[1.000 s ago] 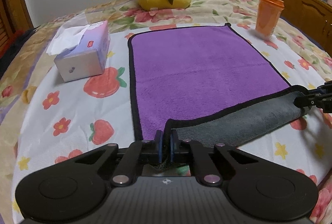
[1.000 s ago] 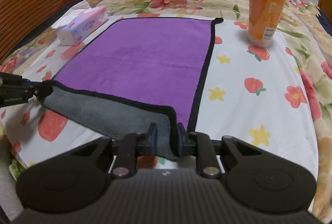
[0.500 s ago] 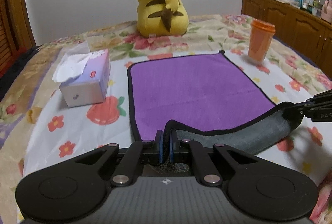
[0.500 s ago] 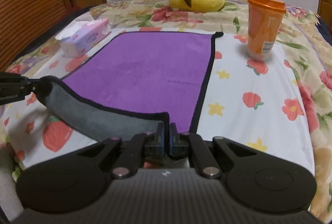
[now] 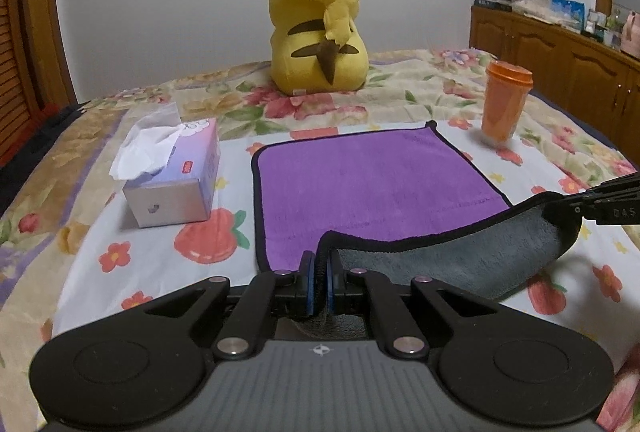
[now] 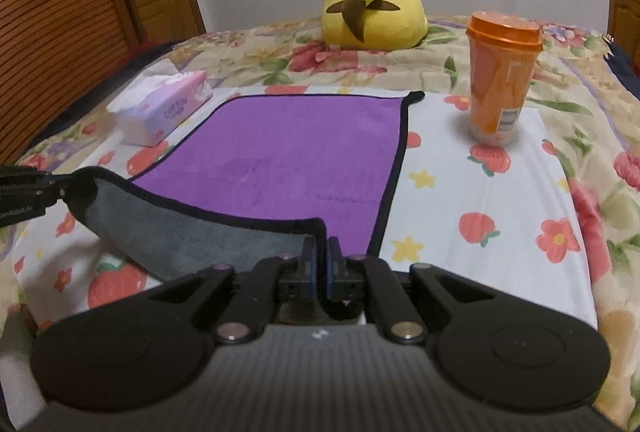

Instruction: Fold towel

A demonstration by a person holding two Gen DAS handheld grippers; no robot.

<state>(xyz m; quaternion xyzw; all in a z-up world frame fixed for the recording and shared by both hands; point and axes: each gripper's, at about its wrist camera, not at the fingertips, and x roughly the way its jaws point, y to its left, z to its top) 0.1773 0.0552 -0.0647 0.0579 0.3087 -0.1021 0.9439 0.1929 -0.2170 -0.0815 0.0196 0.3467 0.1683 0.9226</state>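
Observation:
A purple towel (image 5: 368, 183) with black trim and a grey underside lies on the flowered bed; it also shows in the right wrist view (image 6: 296, 159). My left gripper (image 5: 319, 268) is shut on the towel's near left corner. My right gripper (image 6: 320, 256) is shut on the near right corner. Both corners are lifted, so the near edge hangs between them with the grey side (image 5: 460, 260) showing. The far half still lies flat. Each gripper shows at the edge of the other's view, the right gripper (image 5: 576, 205) and the left gripper (image 6: 60, 191).
A tissue box (image 5: 176, 175) stands left of the towel. An orange lidded cup (image 5: 504, 103) stands at its far right. A yellow plush toy (image 5: 320, 23) sits behind the towel. A wooden cabinet (image 5: 560, 55) runs along the right.
Both grippers have risen with the near corners, lifting the near edge higher off the bed. The right gripper's fingers closed tighter on its corner.

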